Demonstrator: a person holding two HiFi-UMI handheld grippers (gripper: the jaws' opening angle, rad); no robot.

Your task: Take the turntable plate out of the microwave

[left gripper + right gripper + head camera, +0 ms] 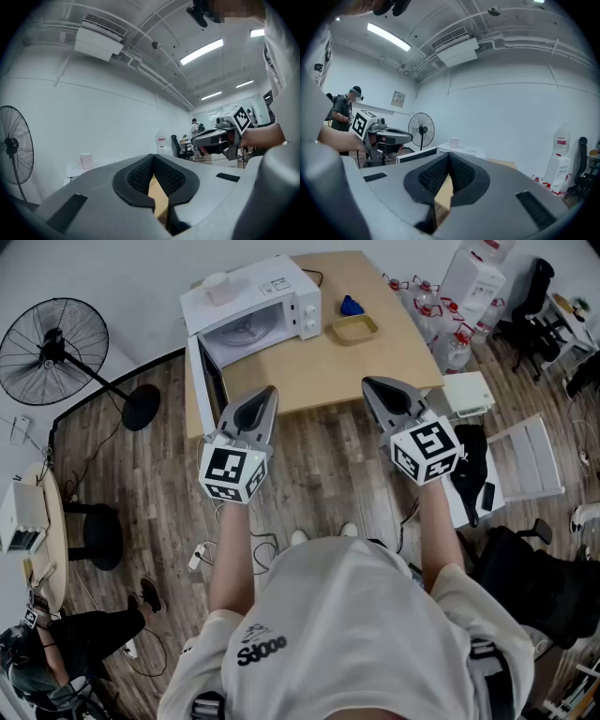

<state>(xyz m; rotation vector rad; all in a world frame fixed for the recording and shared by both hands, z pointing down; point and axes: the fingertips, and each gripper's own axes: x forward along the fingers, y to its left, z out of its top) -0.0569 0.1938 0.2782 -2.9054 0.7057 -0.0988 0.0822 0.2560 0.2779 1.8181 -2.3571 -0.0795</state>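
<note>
A white microwave (pixel 253 306) stands at the far left end of the wooden table (pixel 347 367), with its door (pixel 208 381) swung open. The glass turntable plate (pixel 246 331) lies inside the cavity. My left gripper (pixel 269 390) is held in the air in front of the table's near edge, below the open door. It is shut with nothing in it. My right gripper (pixel 368 382) hovers level beside it, to the right, also shut and empty. In the left gripper view the pads of the left gripper (pixel 153 159) meet. The right gripper (pixel 449 157) shows the same in its own view.
A pale cup (pixel 217 287) sits on top of the microwave. A tan tray (pixel 354 329) and a blue object (pixel 351 305) lie on the table's right half. A floor fan (pixel 52 343) stands left, water bottles (pixel 441 324) and chairs right.
</note>
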